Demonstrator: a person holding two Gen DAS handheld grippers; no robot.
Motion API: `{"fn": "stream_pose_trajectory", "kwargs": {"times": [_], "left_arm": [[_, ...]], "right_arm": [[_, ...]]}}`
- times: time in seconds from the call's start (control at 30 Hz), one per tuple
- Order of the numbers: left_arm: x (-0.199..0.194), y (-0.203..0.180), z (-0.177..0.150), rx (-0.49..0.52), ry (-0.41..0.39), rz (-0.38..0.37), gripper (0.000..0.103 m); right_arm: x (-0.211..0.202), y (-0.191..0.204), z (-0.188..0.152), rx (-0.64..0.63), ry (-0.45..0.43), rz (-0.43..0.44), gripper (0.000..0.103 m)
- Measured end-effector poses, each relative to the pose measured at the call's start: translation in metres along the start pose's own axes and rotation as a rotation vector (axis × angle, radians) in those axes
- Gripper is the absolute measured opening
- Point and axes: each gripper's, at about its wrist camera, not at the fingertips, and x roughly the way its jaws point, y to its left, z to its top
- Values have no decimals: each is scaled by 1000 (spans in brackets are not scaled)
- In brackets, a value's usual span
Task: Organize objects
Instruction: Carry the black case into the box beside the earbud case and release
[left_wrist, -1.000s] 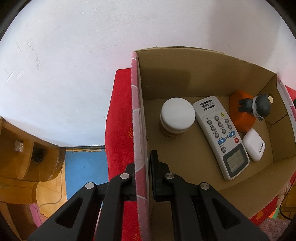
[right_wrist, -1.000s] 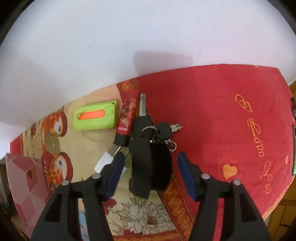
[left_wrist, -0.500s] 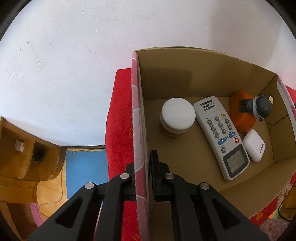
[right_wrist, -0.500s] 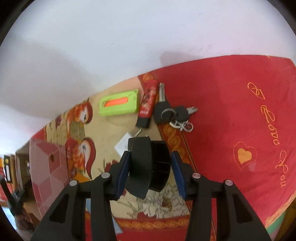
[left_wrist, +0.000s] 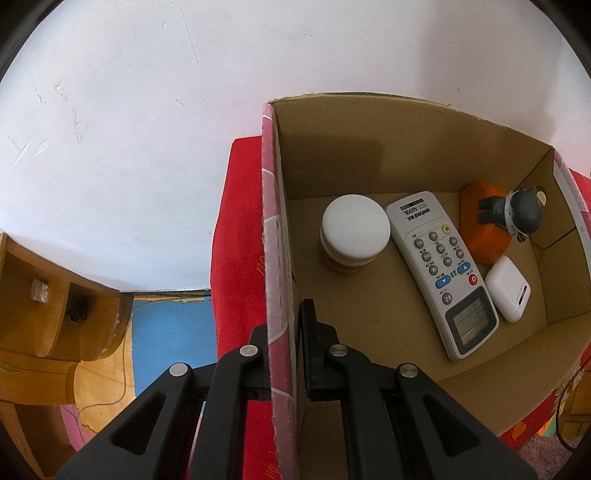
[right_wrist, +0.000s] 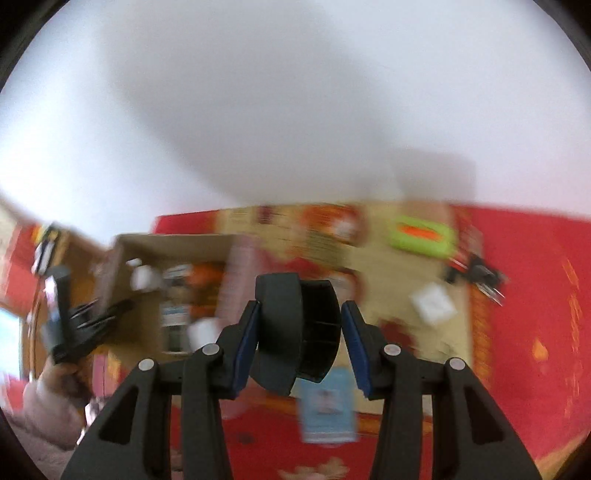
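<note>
Your right gripper (right_wrist: 299, 334) hugs round black plastic reel (right_wrist: 295, 332), high above red cloth (right_wrist: 535, 295). Left gripper (left_wrist: 284, 347) pinches brown cardboard box (left_wrist: 406, 155) wall tight. Lower reel slowly into free box corner, then let go.

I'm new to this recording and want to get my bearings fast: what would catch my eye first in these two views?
In the right wrist view, the right gripper clamps a black spool-like object above a blurred red patterned cloth. In the left wrist view, the left gripper pinches the wall of a cardboard box. Inside the box lie a white remote, a white-lidded jar and a grey figurine.
</note>
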Motion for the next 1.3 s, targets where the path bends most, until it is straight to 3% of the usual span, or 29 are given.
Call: {"fn": "stream_pose_trajectory", "kwargs": {"times": [0.1,0.2,0.47,0.87,1.13,1.3], "left_arm": [[8,-3,-2,-2,-1,-1,8],[7,-4,-4,-2,-2,-2,8],[8,-7,-6,-7,-10,-10,8],[19,10,-21,-9,-16,-23,8],[15,14,-15,-6,-17,-25,8],[15,14,-15,-9,-17,-25,8]], "right_arm": [[11,47,10,-112,37,48,44],[32,73,15,-153,92,35,44],[94,96,9,-241,247,-214,44],[145,109,-3,-394,333,-411,45],[123,103,-3,-388,265,-458,53],[73,90,2,-317,176,-348,53]]}}
